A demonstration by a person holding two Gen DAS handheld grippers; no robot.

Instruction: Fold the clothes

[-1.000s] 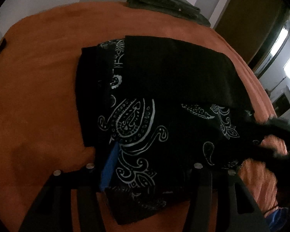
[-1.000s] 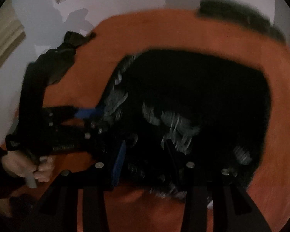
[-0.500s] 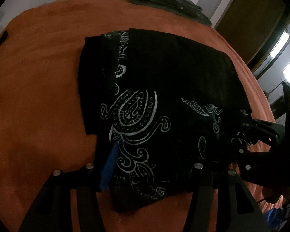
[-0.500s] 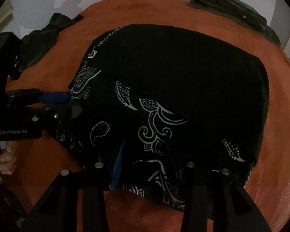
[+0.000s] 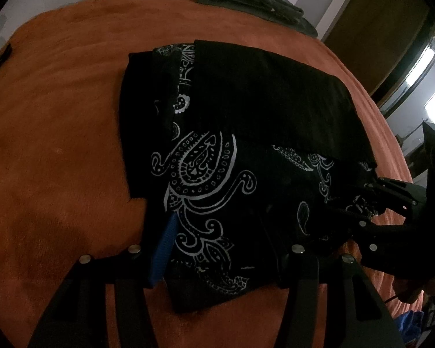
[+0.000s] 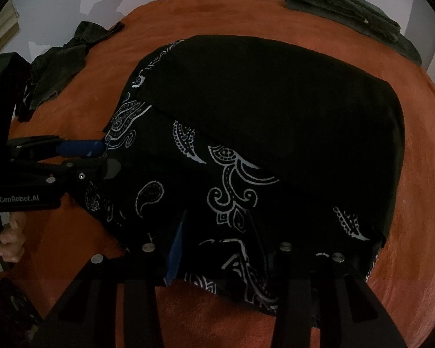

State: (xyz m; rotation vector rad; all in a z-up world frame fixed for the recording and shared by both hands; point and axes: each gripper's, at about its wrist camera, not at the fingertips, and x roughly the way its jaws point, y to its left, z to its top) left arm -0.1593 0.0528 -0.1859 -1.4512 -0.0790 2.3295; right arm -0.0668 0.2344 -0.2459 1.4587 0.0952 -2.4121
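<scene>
Since a second ago, the right gripper (image 6: 217, 249) is being brought lower onto the near edge of the black paisley garment (image 6: 246, 150), and the blur is gone. That edge is being pinched between its jaws. The left gripper (image 5: 217, 249) is being held still, its jaws likewise clamped on a near hem. The garment is lying partly folded on the orange bedcover (image 5: 58, 116), with a green folded cloth (image 6: 348, 17) resting well apart.
</scene>
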